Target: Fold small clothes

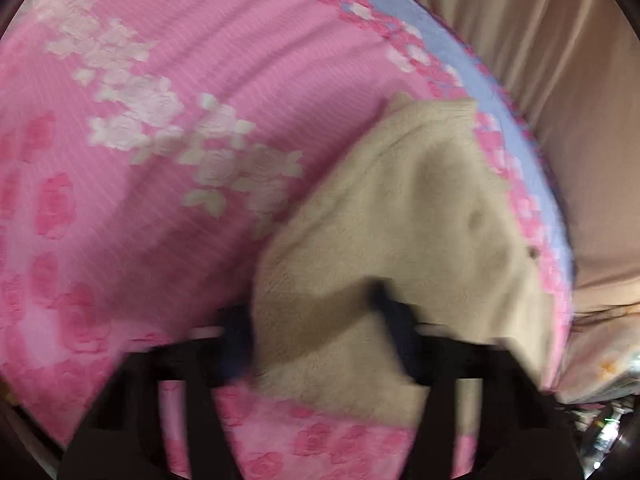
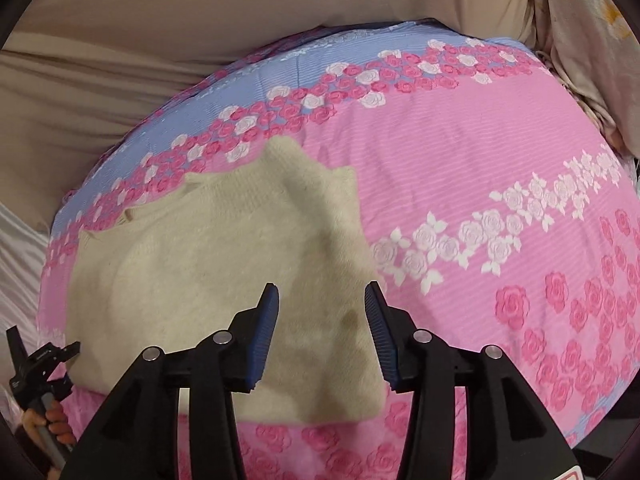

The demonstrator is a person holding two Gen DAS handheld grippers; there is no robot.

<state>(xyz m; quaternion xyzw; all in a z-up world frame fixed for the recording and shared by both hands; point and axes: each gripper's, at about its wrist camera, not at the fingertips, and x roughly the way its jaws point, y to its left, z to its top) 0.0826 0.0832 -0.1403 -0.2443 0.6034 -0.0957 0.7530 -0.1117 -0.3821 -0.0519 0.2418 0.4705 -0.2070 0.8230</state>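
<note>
A small cream knitted sweater (image 2: 208, 264) lies folded on a pink rose-patterned sheet (image 2: 460, 152). It also shows in the left wrist view (image 1: 400, 220). My right gripper (image 2: 322, 300) is open and empty, hovering over the sweater's right part, blue pads (image 2: 266, 332) wide apart. My left gripper (image 1: 316, 320) is at the sweater's near edge, and the cloth runs between its spread fingers. That view is blurred by motion. The left gripper also shows at the bottom left of the right wrist view (image 2: 40, 356), at the sweater's left edge.
The sheet has a blue band with roses (image 2: 280, 76) along its far edge. Beige fabric (image 2: 160, 20) lies beyond it. A pale printed cloth (image 2: 580, 40) is bunched at the far right.
</note>
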